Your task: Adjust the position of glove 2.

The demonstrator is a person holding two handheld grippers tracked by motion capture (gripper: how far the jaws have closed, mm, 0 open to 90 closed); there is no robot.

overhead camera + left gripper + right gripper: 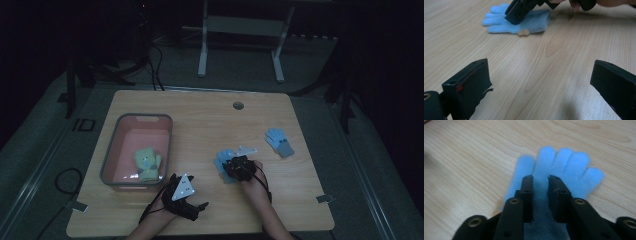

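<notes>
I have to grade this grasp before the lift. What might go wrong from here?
The right gripper has its jaws nearly together over the palm of the light blue glove, so it may pinch only a thin fold, and the glove could slip out. The pink bin lies left, beyond the open left gripper, so a dangling glove might brush that gripper on the way.

A green glove (pixel 147 164) lies in the pink bin (pixel 118 131).

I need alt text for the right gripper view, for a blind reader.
The right gripper points its two black jaws, narrowly apart, down onto the palm of a light blue glove lying flat, fingers spread, on a wooden table.
</notes>
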